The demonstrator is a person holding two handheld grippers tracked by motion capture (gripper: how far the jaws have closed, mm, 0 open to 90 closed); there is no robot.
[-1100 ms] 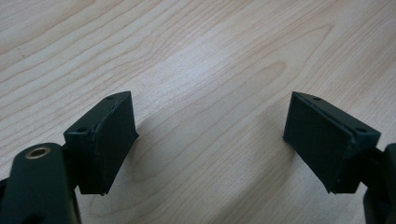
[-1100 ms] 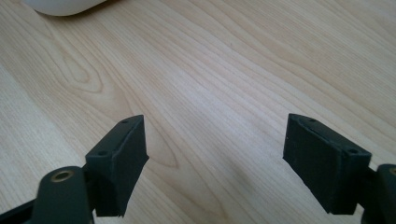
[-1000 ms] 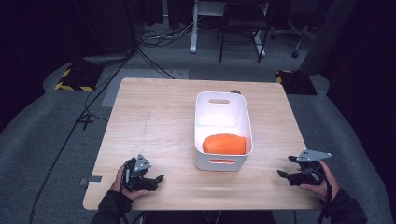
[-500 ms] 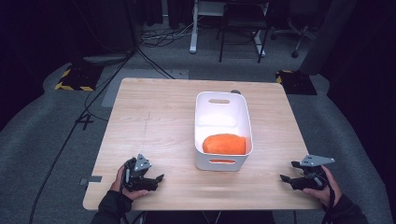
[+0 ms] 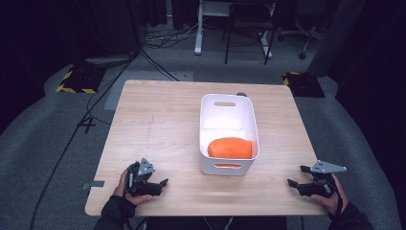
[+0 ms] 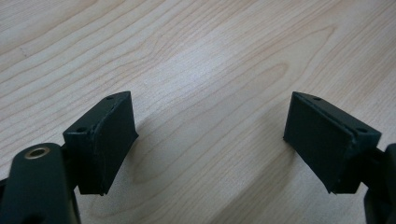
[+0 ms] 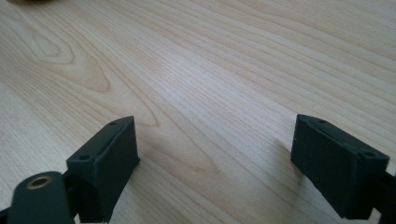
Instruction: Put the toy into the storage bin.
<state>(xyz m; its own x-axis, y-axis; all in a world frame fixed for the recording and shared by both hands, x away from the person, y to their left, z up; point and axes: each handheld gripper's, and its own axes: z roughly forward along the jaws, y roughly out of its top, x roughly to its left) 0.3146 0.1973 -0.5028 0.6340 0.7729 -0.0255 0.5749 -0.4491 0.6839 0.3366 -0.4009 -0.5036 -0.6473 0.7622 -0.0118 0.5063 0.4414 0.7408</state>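
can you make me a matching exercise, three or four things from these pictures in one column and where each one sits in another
Things:
1. orange object
2. white bin
3. left gripper
4. right gripper

Places:
A. near right corner of the wooden table, jaws open
B. middle of the table, right of centre
C. near end of the bin, inside it
D. near left corner of the table, jaws open

Pairs: 1-C, 2-B, 3-D, 4-A
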